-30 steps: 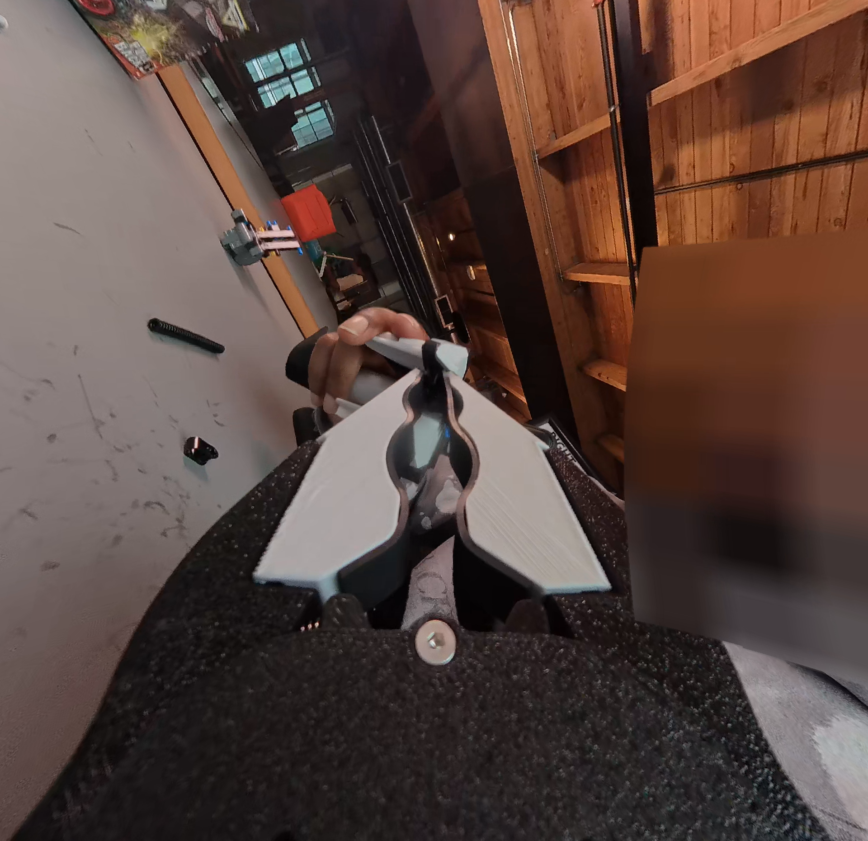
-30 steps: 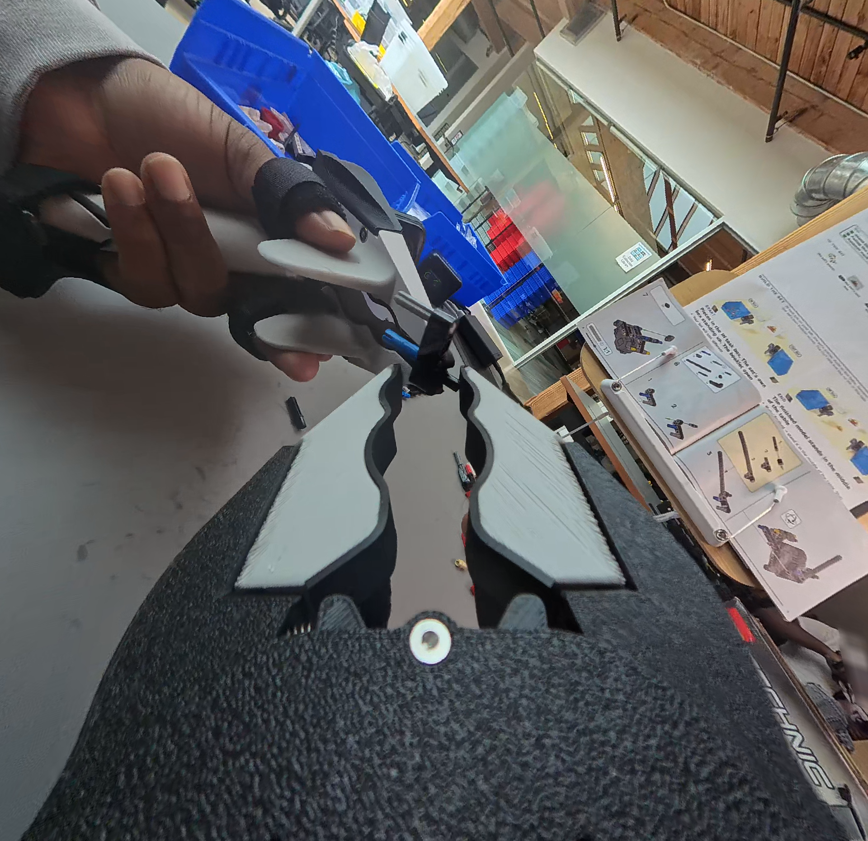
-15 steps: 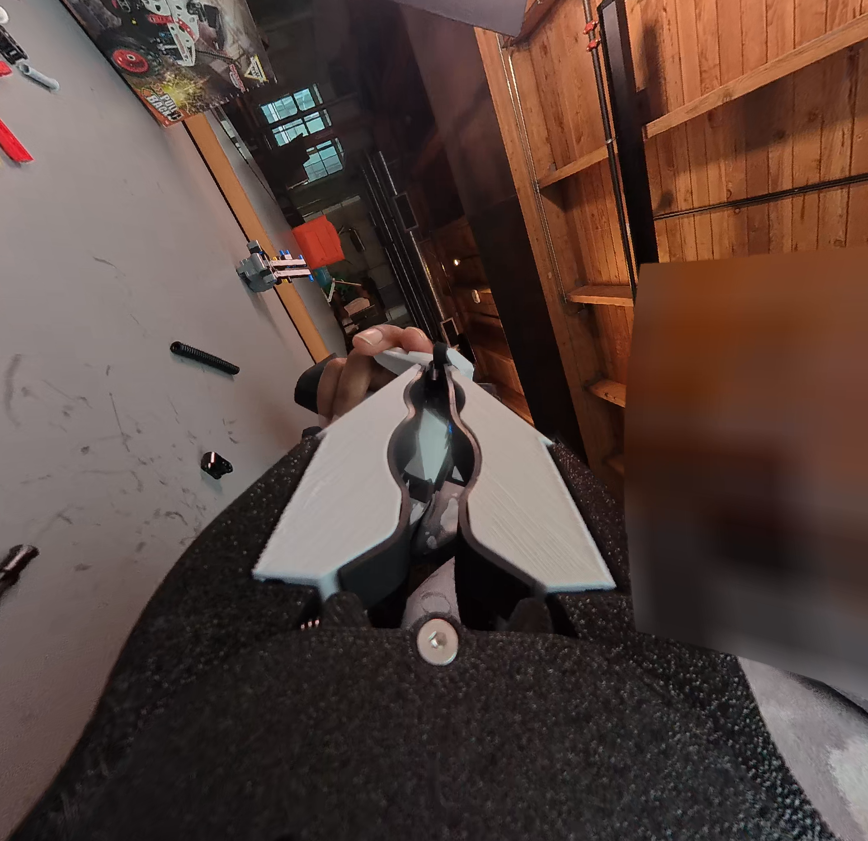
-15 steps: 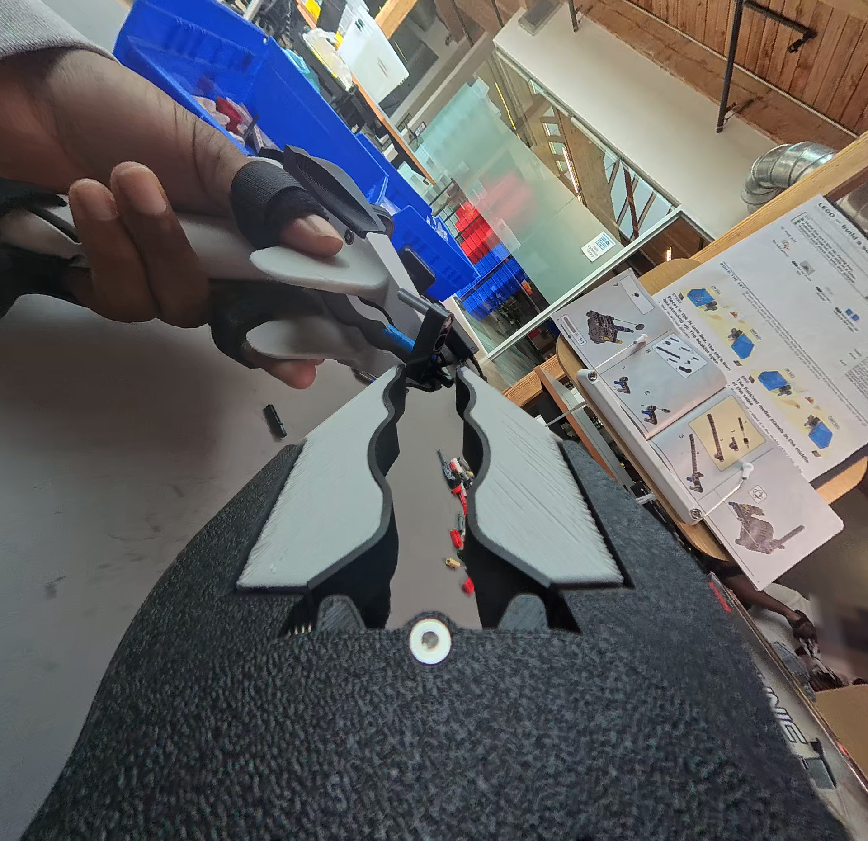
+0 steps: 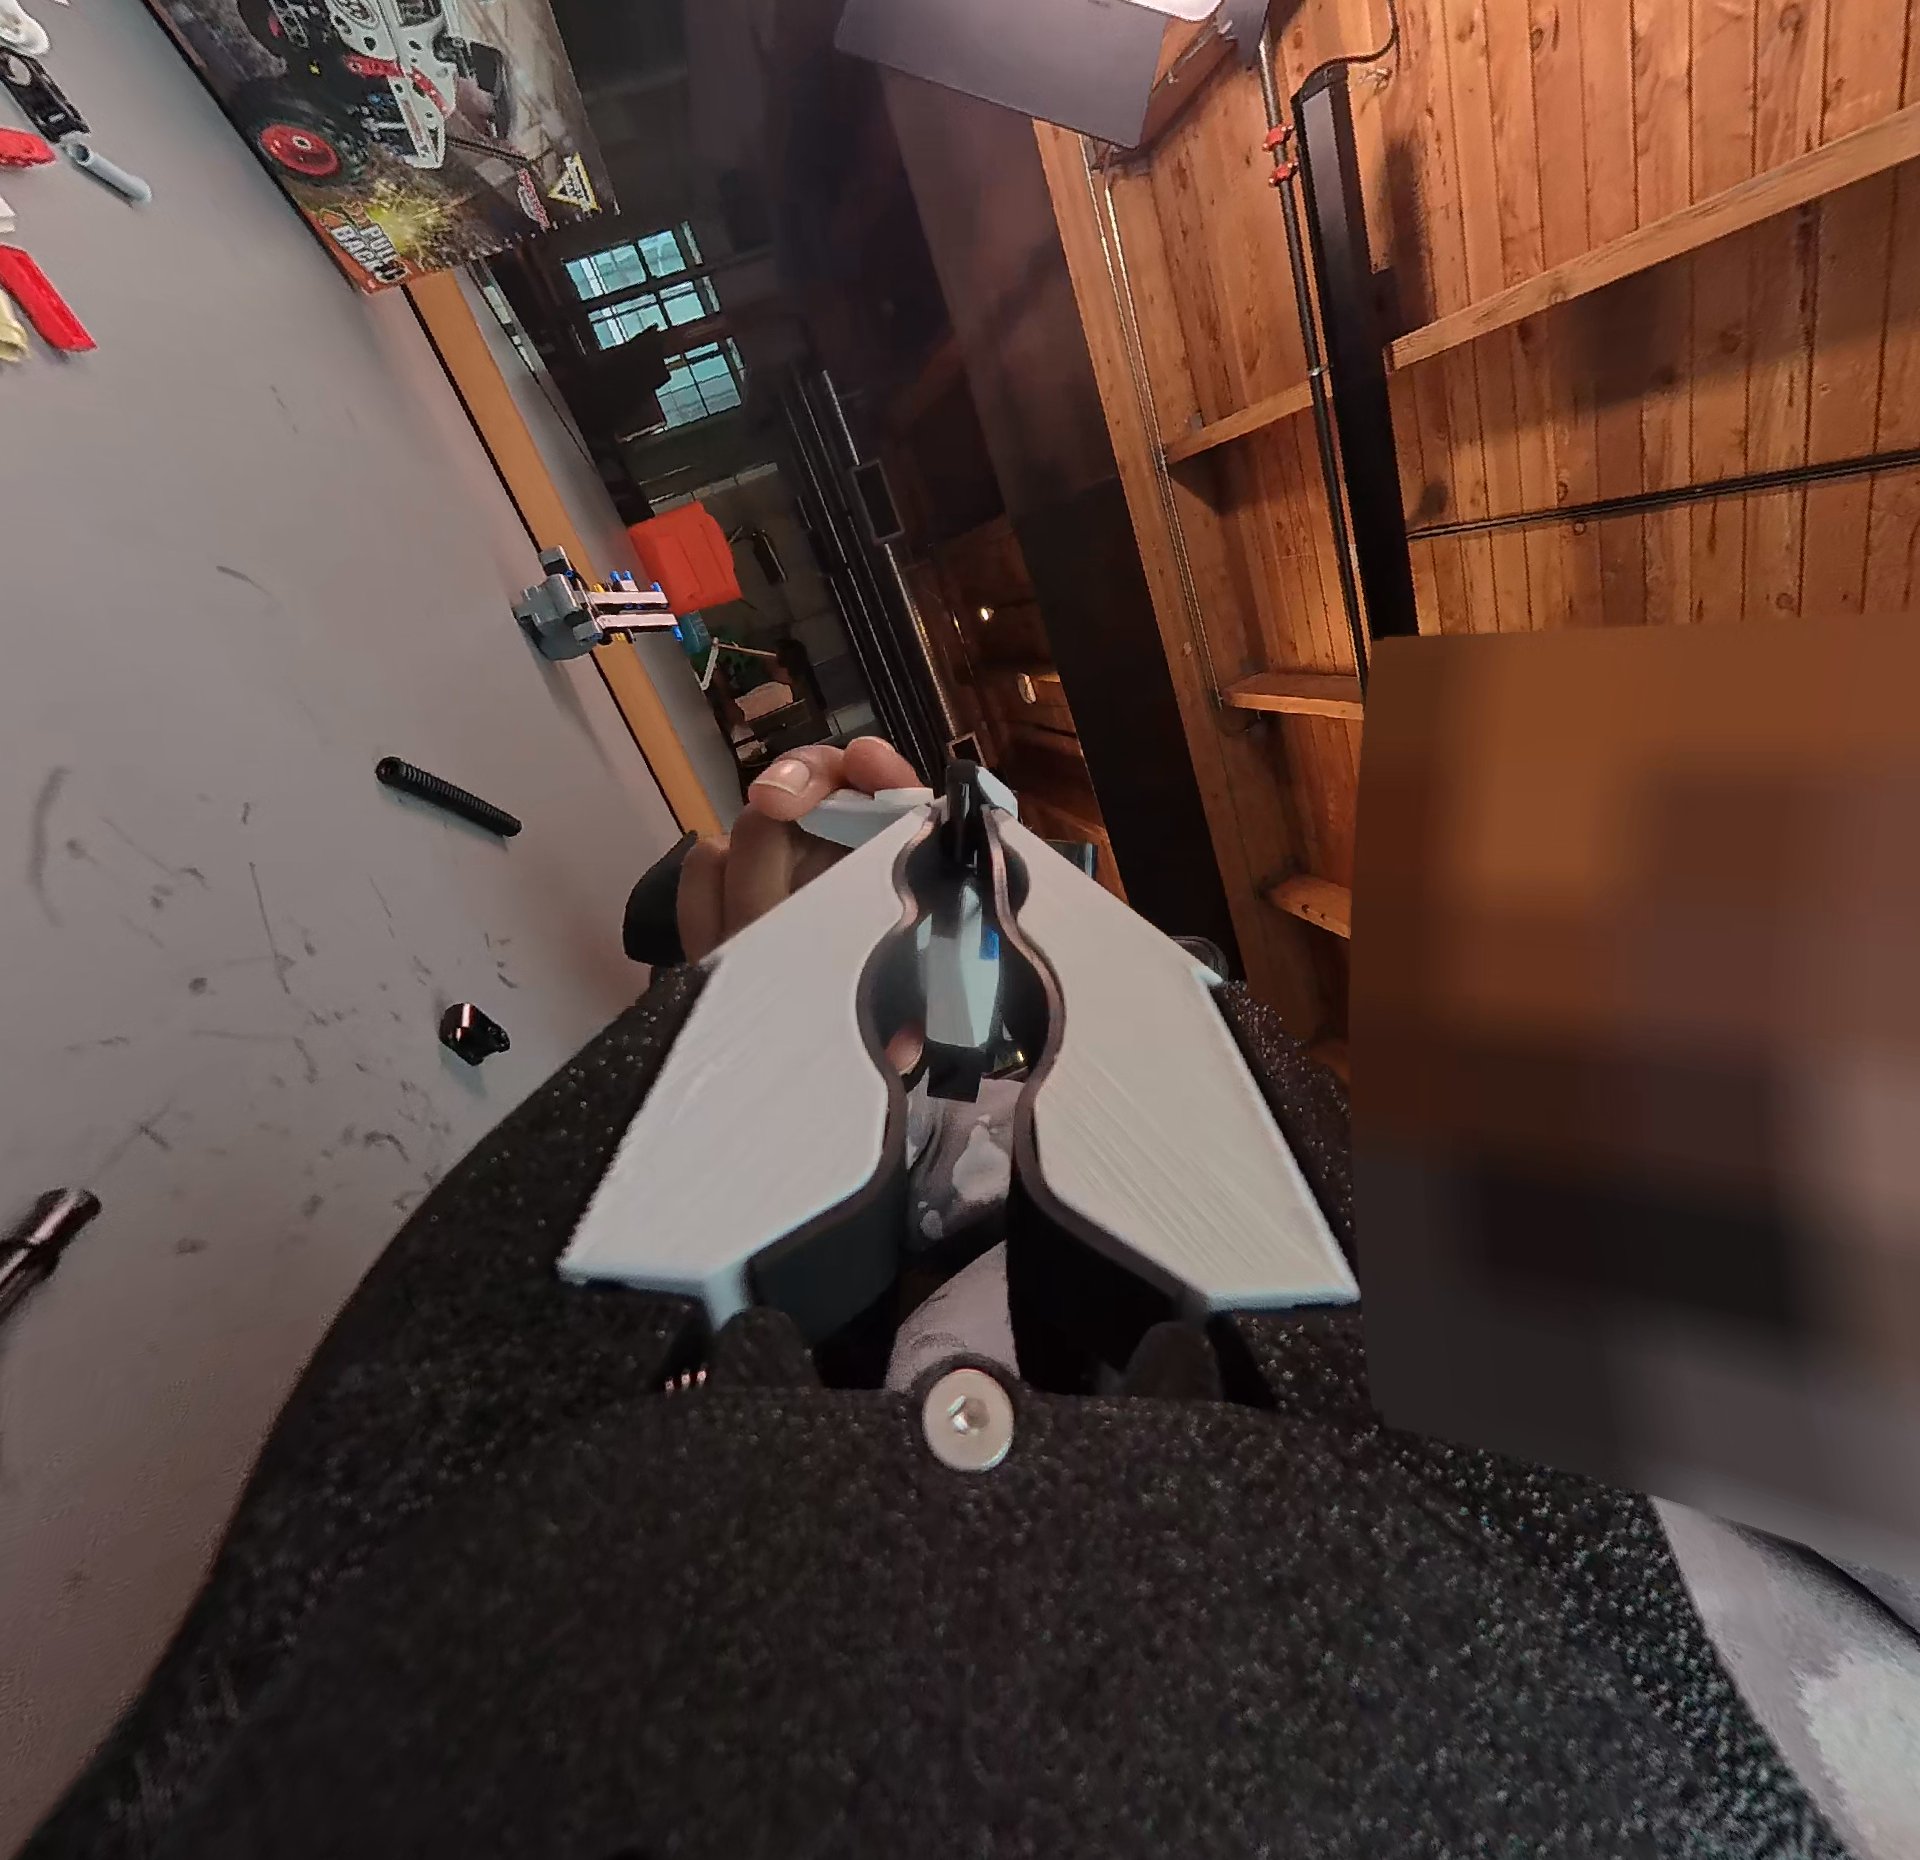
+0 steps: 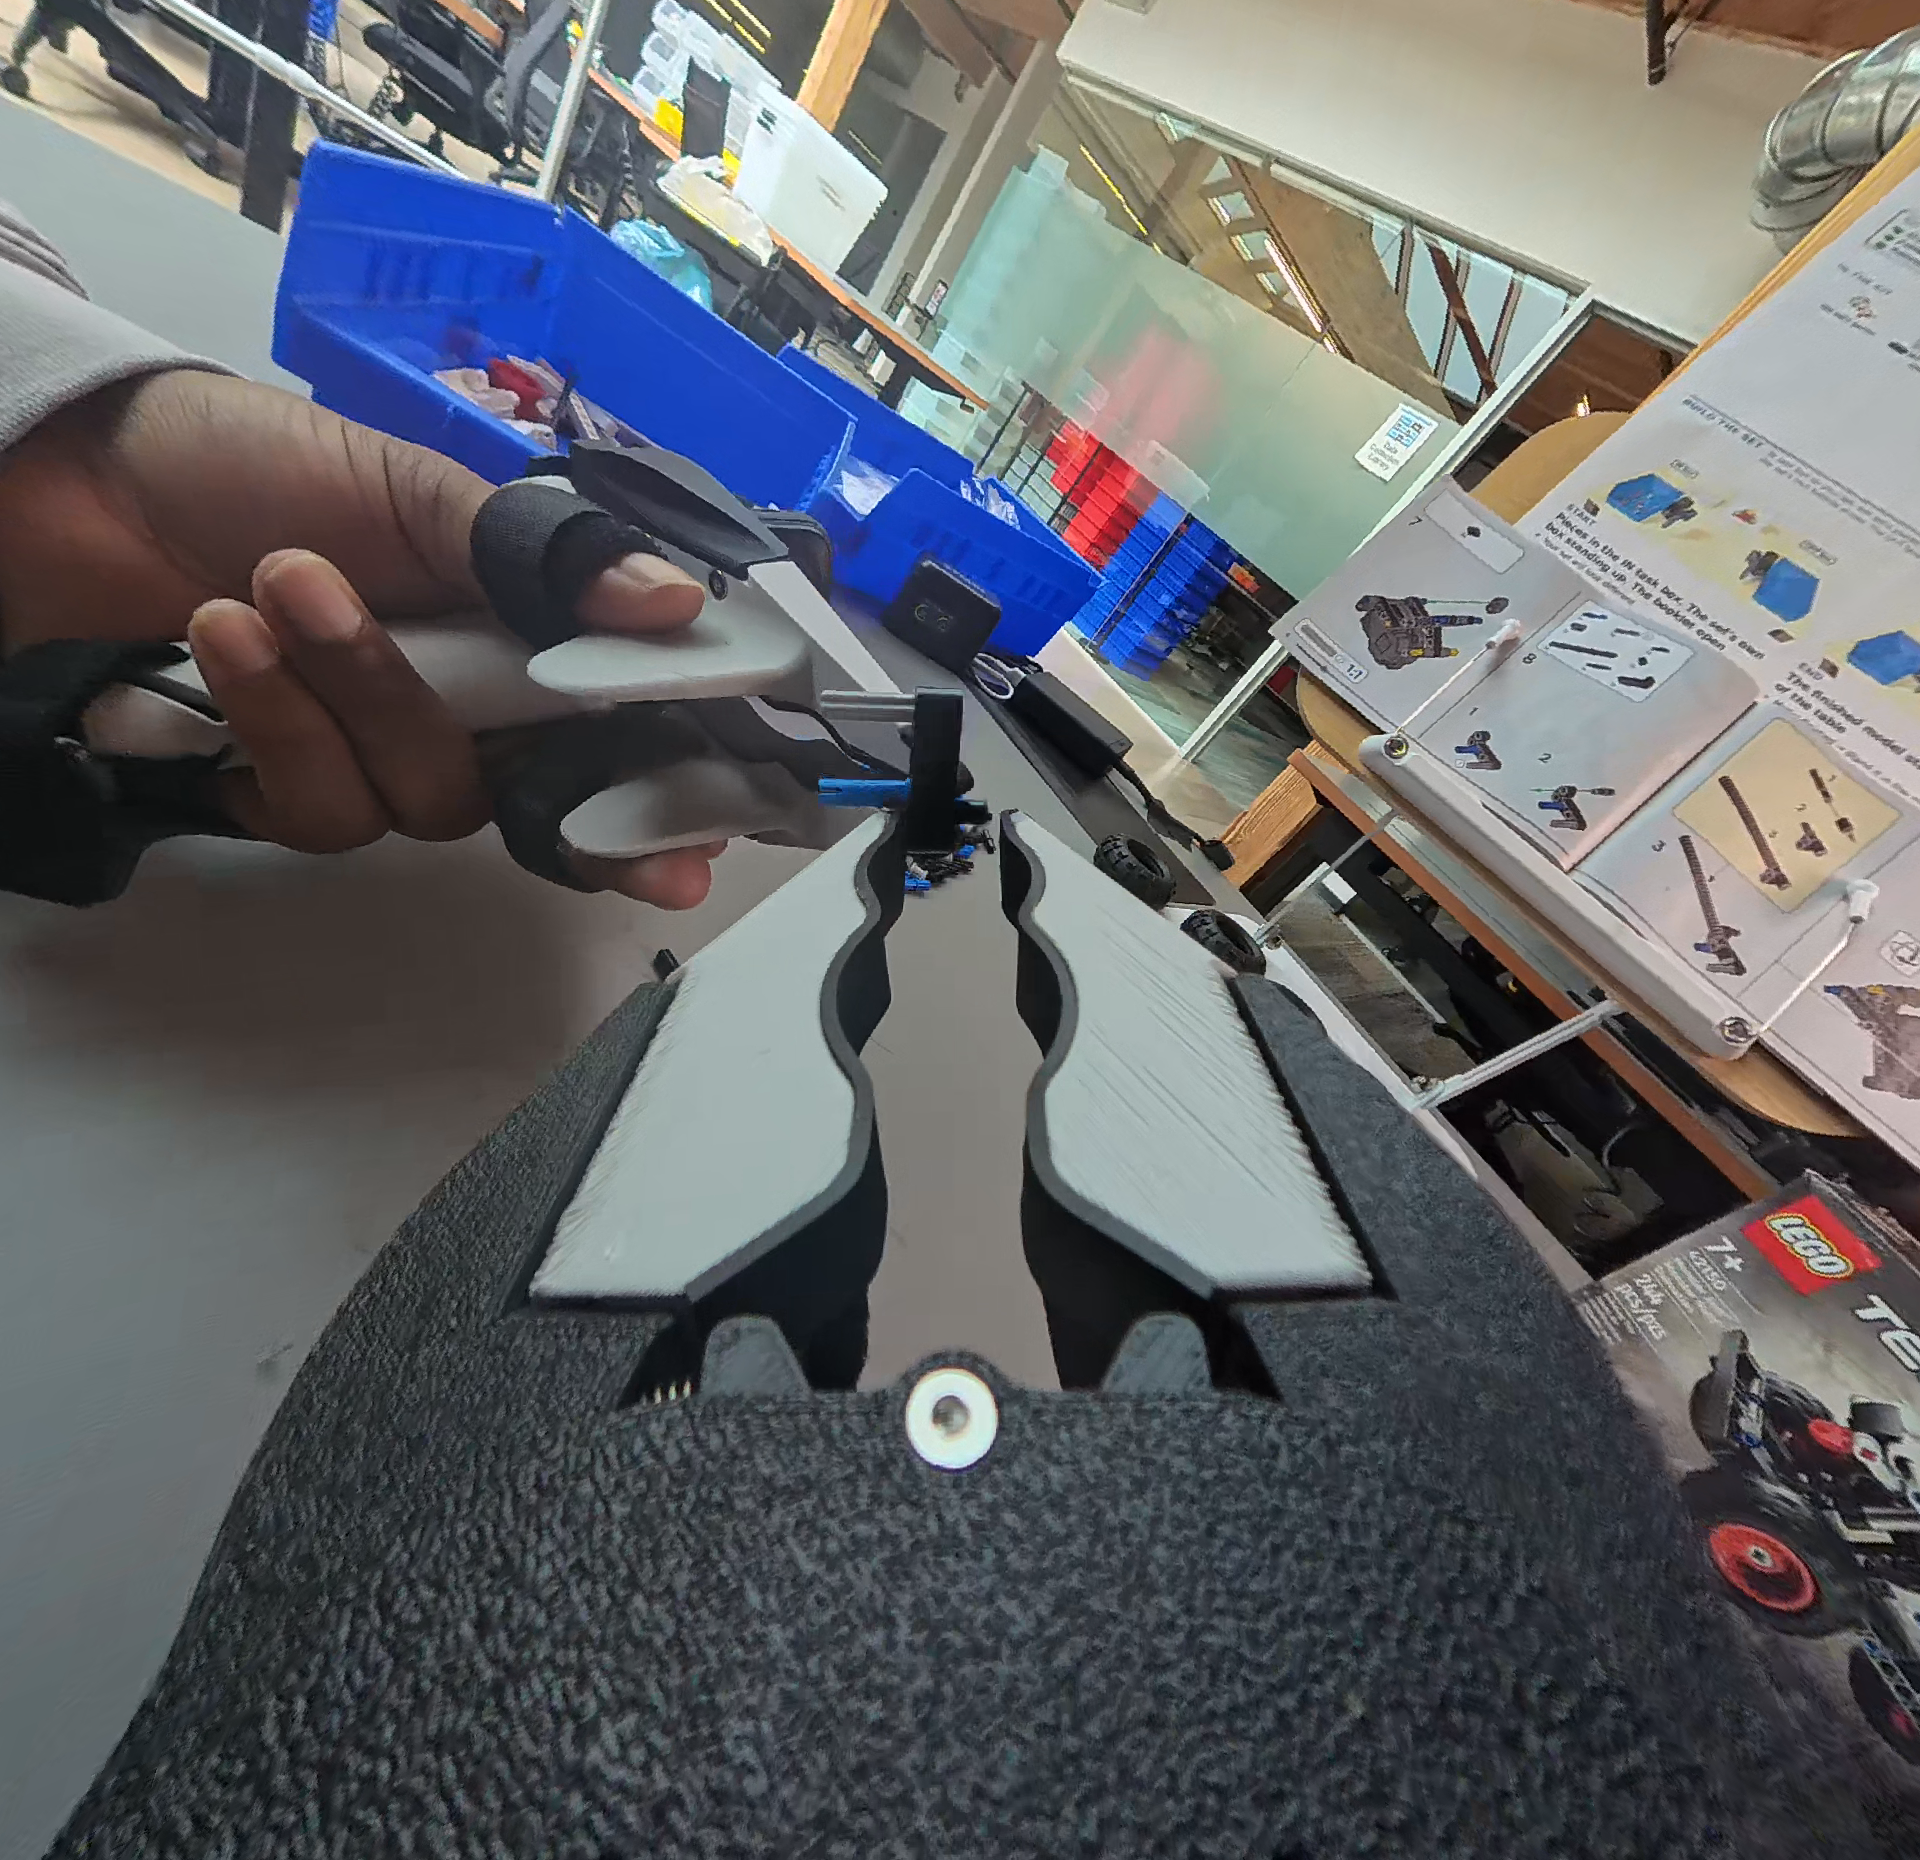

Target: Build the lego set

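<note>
My left gripper [image 5: 961,823] is shut on a short black lego beam [image 5: 958,794] at its fingertips and holds it in the air. In the right wrist view the same beam [image 6: 932,761] stands upright, with a blue pin [image 6: 847,787] and a grey axle [image 6: 868,704] sticking out towards the hand [image 6: 312,605] that holds the left gripper. My right gripper [image 6: 943,834] is open and empty. Its tips sit just below the beam, the left tip nearly touching it. A grey sub-assembly [image 5: 582,615] lies on the table.
Loose on the grey table are a black ribbed axle [image 5: 447,797], a small black piece [image 5: 473,1033], red pieces [image 5: 42,298], two tyres [image 6: 1138,865] and small pins [image 6: 935,860]. Blue bins [image 6: 540,324], a propped instruction booklet [image 6: 1558,719] and the lego box [image 6: 1766,1395] stand around.
The right gripper has tilted and dropped slightly, so the beam now stands above its tips instead of between them. The left gripper stays shut on the beam and has shifted a little.
</note>
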{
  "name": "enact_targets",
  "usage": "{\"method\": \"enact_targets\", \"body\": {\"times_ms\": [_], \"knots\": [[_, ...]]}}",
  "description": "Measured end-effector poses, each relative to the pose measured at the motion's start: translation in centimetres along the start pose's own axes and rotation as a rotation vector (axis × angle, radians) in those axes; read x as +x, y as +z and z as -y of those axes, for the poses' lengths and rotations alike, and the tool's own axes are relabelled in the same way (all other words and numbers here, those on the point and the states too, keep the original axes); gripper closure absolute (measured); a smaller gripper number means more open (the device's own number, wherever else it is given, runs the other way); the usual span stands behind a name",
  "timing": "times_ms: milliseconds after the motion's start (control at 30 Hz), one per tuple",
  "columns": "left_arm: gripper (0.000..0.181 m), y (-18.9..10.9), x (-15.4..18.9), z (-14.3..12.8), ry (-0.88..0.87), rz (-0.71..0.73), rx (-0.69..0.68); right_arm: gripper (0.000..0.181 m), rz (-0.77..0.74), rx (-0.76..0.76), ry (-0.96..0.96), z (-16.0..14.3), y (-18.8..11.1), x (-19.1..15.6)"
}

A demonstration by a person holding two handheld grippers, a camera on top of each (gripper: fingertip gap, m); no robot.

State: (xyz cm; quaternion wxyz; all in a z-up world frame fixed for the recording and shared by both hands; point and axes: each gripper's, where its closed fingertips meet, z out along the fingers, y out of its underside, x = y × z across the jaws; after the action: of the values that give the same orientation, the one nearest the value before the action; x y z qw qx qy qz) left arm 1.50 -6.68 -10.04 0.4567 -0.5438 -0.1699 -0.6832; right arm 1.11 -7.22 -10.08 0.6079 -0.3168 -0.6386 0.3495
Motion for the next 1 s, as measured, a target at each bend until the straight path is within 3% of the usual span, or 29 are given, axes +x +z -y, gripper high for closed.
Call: {"method": "enact_targets", "body": {"times_ms": [267, 667, 1000], "knots": [[0.175, 0.6, 0.6, -1.1, 0.0, -0.042, -0.055, 0.165, 0.051, 0.034, 0.051, 0.5, -0.2, -0.4], [0.163, 0.4, 1.7, -1.2, 0.092, -0.049, -0.102, 0.165, 0.015, 0.089, -0.101, 1.8, -1.0, -0.2], [0.172, 1.0, 2.5, -2.8, 0.102, -0.093, -0.177, 0.166, 0.018, 0.135, -0.129, 2.7, -1.6, -0.4]]}}
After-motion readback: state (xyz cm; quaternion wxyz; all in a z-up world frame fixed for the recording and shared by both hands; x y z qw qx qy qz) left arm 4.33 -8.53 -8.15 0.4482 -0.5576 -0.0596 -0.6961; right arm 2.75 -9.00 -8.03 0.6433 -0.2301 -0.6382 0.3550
